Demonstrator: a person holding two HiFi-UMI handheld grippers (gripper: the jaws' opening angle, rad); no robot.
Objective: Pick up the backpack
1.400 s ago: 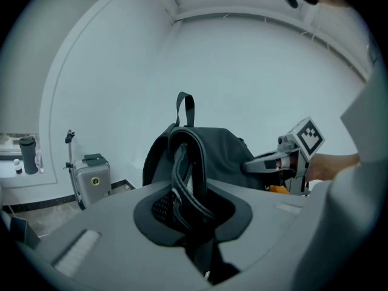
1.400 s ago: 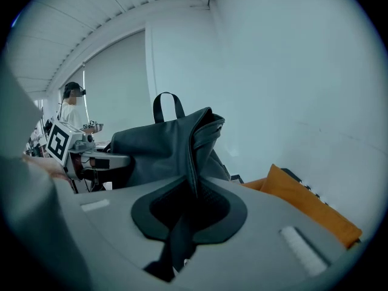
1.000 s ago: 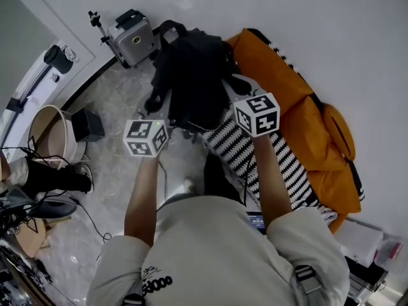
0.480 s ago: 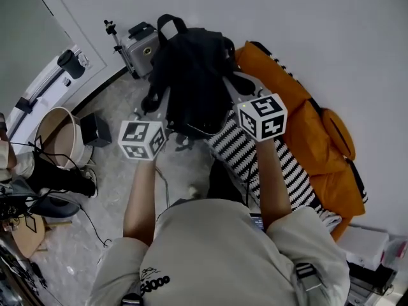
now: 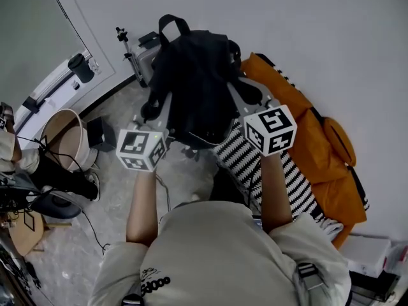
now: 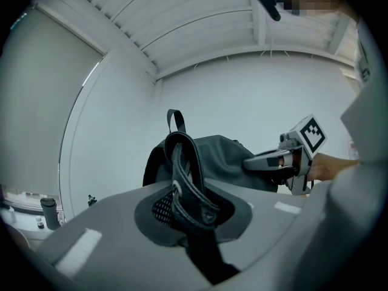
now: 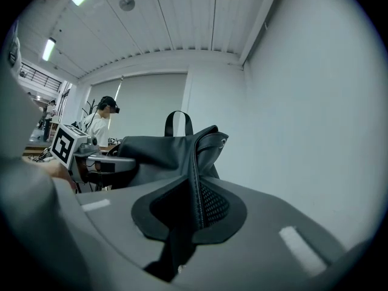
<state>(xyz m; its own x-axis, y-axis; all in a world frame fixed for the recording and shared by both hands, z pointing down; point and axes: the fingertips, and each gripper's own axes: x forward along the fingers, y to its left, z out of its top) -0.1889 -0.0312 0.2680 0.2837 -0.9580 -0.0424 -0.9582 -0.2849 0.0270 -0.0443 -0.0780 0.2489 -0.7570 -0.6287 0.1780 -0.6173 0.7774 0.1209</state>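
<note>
A black backpack (image 5: 194,81) hangs in the air between my two grippers, in front of the white wall. My left gripper (image 5: 160,115) is shut on one padded shoulder strap (image 6: 185,190), which loops up between its jaws. My right gripper (image 5: 237,97) is shut on the other strap (image 7: 197,196), pinched edge-on between its jaws. The bag's body (image 6: 227,159) and its top carry loop (image 7: 177,123) rise beyond the jaws. Each gripper view shows the other gripper at the bag's side: the right gripper (image 6: 285,162) and the left gripper (image 7: 91,159).
An orange cushion (image 5: 315,139) with a black-and-white striped cloth (image 5: 245,152) lies on the floor at the right. A grey case (image 5: 143,56) stands by the wall, with a round basket (image 5: 60,129) and cables at the left. A person (image 7: 103,123) stands far off.
Both grippers have risen with the backpack, which now hangs higher and further up the picture, clear of the floor and cushion. Both grips stay the same.
</note>
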